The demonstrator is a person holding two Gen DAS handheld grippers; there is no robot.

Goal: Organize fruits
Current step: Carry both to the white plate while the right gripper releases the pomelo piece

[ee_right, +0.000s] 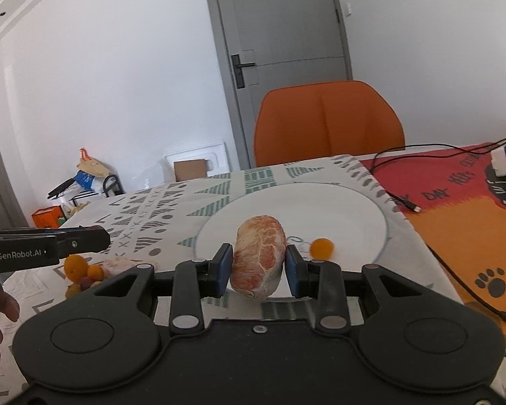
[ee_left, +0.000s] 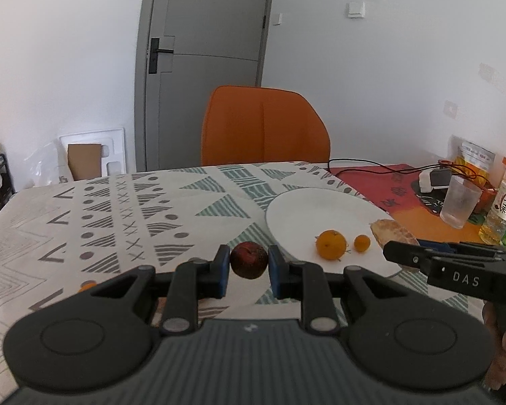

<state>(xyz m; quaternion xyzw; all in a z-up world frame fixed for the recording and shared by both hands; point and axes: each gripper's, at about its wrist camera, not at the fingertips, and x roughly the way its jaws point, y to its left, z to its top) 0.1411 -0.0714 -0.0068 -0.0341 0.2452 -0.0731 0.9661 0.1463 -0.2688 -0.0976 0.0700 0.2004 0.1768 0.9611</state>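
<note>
A: Which step is this?

B: Carrying fruit to the white plate (ee_left: pixel 320 209), I judge. The left gripper (ee_left: pixel 249 263) pinches a dark red fruit (ee_left: pixel 249 260) above the patterned surface (ee_left: pixel 118 209), just short of the rim.

A: And the other?

B: The right gripper (ee_right: pixel 259 263) clamps a peeled citrus piece (ee_right: pixel 258 256) over the plate. Next: lower both, then release gently.

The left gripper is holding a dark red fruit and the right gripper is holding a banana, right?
Not quite. The left gripper does hold the dark red fruit, but the right gripper holds a peeled, pinkish-orange citrus piece, not a banana. The right wrist view shows it clamped between the pads, above the near edge of the white plate.
</note>
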